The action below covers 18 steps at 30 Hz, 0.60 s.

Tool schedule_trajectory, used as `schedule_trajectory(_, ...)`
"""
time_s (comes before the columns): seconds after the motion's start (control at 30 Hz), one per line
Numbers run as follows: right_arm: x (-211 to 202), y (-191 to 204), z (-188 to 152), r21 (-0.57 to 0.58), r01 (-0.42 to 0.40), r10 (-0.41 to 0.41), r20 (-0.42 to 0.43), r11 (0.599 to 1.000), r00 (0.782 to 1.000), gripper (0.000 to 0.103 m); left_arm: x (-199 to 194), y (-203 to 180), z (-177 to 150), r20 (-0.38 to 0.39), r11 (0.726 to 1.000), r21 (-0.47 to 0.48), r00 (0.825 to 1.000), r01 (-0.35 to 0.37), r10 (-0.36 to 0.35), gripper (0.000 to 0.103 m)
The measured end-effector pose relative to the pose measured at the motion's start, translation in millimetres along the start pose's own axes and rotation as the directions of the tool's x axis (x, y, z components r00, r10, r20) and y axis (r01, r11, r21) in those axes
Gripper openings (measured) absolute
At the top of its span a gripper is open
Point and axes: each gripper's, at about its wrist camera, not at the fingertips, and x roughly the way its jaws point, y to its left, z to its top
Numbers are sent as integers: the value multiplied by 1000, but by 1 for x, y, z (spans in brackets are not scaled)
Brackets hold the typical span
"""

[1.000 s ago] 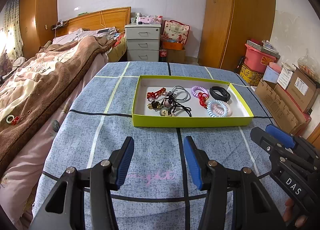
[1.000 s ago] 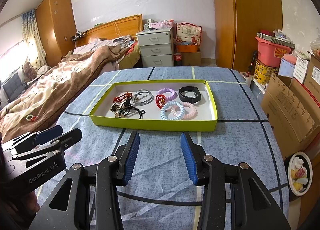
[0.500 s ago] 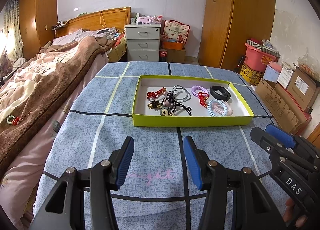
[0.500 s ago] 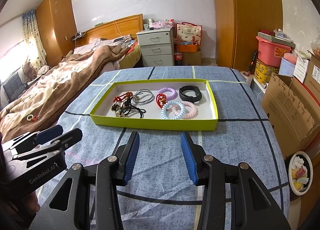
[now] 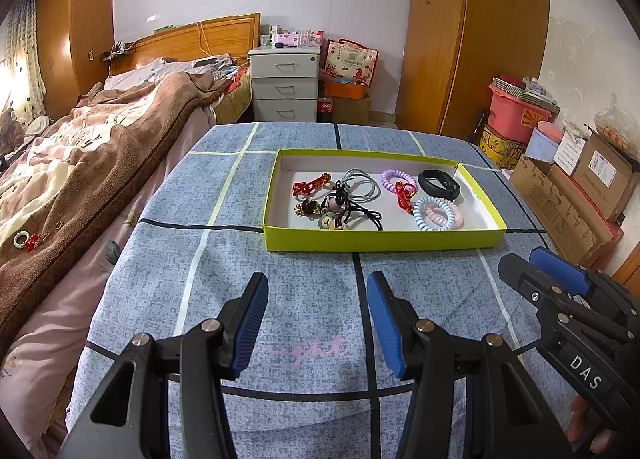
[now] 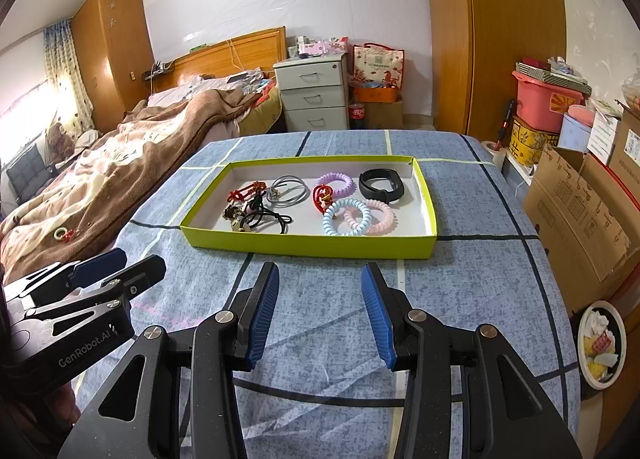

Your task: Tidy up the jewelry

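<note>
A shallow yellow-green tray (image 5: 384, 240) (image 6: 308, 245) lies on the blue checked table cover. It holds a black band (image 5: 439, 184) (image 6: 381, 186), a purple coil tie (image 5: 394, 178) (image 6: 335, 183), blue and pink coil ties (image 5: 438, 213) (image 6: 359, 216), red knot charms (image 5: 311, 186), grey loops (image 6: 289, 191) and black ties with small charms (image 5: 340, 211). My left gripper (image 5: 317, 301) is open and empty above the cover, well short of the tray. My right gripper (image 6: 319, 291) is open and empty beside it, also short of the tray.
A bed with a brown blanket (image 5: 80, 163) runs along the left; a white ring and a red charm (image 5: 24, 240) lie on it. Cardboard boxes (image 6: 580, 211) and a pink bin (image 6: 548, 99) stand on the right. A bowl (image 6: 601, 343) sits on the floor at the right.
</note>
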Motion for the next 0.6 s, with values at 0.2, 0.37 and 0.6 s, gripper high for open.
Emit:
schedule_trajectory(0.2,0,1,-2,3,-1,1,-2,1000,1000,44,1,1,0,-3,1000,-1,1000,-5,5,53)
schedule_trajectory(0.37,1,0,-2,3,-1,1,-1,1000,1000,44,1,0,0,-3,1000,1,1000,-4,4,53)
schedule_trajectory(0.6,1,0,-2,3,-1,1,-2,1000,1000,44,1,0,-1,-4,1000,1,1000,-5,5,53)
